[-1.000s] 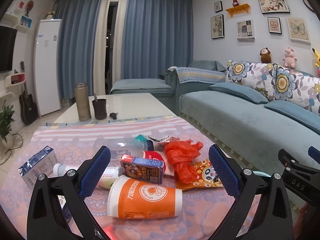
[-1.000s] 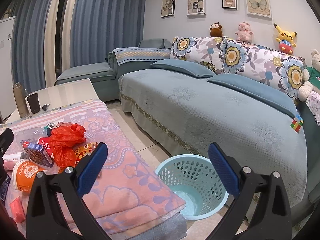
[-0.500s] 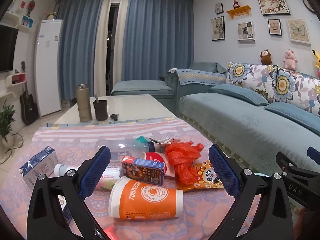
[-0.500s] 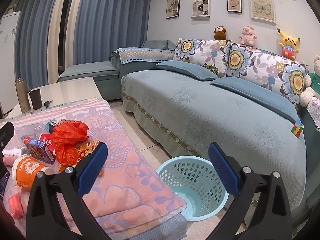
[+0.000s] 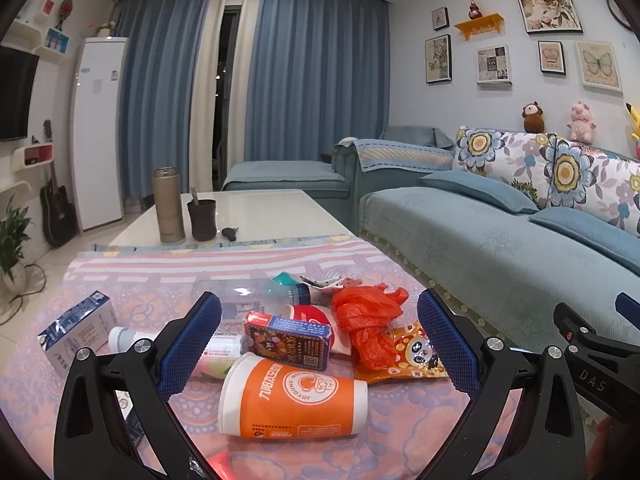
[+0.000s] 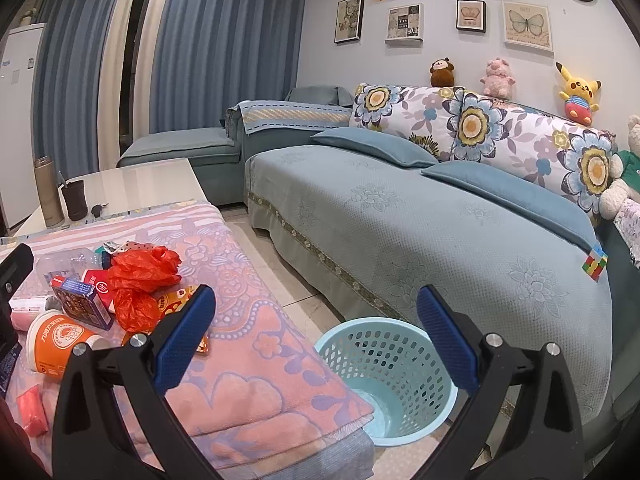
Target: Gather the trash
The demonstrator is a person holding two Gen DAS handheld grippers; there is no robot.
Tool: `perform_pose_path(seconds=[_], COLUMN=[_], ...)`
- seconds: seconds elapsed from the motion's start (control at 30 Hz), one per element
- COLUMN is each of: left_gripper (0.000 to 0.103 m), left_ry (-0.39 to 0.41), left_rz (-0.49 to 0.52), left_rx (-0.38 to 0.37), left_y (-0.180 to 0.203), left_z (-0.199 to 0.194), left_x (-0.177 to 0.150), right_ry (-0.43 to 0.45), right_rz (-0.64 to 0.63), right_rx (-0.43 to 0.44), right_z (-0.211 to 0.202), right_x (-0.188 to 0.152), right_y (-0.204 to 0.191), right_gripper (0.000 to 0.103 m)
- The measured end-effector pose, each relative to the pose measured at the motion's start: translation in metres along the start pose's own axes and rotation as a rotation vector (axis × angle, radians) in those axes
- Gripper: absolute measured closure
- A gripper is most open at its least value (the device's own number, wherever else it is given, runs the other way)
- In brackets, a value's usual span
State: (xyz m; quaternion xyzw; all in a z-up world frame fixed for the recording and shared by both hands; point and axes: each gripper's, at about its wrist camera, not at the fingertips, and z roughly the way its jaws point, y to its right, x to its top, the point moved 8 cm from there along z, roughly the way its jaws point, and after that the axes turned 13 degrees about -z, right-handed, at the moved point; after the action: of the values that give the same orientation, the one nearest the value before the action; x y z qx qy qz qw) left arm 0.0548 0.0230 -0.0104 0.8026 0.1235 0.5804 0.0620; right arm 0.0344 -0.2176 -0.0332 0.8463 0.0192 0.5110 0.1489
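Note:
Trash lies heaped on the pink flowered cloth (image 5: 120, 280): an orange paper cup (image 5: 292, 400) on its side, a dark printed carton (image 5: 290, 340), a crumpled red plastic bag (image 5: 368, 320), a panda snack packet (image 5: 412, 354), a clear bottle (image 5: 256, 294) and a white milk box (image 5: 76, 334). My left gripper (image 5: 320, 344) hovers open above the cup and carton, holding nothing. My right gripper (image 6: 316, 336) is open and empty over the table's right edge, above a light blue mesh basket (image 6: 388, 372) on the floor. The red bag (image 6: 140, 280) and orange cup (image 6: 56, 340) lie to its left.
A thermos (image 5: 168, 204), a dark cup (image 5: 203, 220) and keys (image 5: 230, 233) stand on the white tabletop beyond the cloth. A blue sofa (image 6: 420, 232) with flowered cushions runs along the right. A pink scrap (image 6: 32, 410) lies near the cloth's front edge.
Both views have shifted slightly: the trash pile sits a little lower and nearer in the left view, and the right gripper has edged left toward the table. Both grippers stay open.

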Motion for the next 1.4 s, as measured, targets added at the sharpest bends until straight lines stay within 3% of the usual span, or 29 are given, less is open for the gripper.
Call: perform_pose_path(seconds=[0.9, 1.1, 1.27, 1.4], left_gripper=[0.008, 0.008, 0.008, 0.008], left_ry=[0.013, 0.006, -0.029, -0.135], left_rz=[-0.019, -0.073, -0.102, -0.176], left_rx=[0.014, 0.045, 0.149, 0.200], left_y=[-0.011, -0.045, -0.120, -0.191], left_z=[-0.004, -0.010, -0.024, -0.028], left_x=[0.007, 0.018, 0.018, 0.003], right_ry=[0.000, 0.011, 0.031, 0.048], right_rz=[-0.011, 0.005, -0.071, -0.191], right_rx=[0.018, 0.150, 0.347, 0.501], right_z=[-0.001, 0.001, 0.002, -0.003], right_x=[0.002, 0.009, 0.016, 0.014], right_y=[-0.010, -0.027, -0.069, -0.121], right_gripper=[0.008, 0.008, 0.011, 0.016])
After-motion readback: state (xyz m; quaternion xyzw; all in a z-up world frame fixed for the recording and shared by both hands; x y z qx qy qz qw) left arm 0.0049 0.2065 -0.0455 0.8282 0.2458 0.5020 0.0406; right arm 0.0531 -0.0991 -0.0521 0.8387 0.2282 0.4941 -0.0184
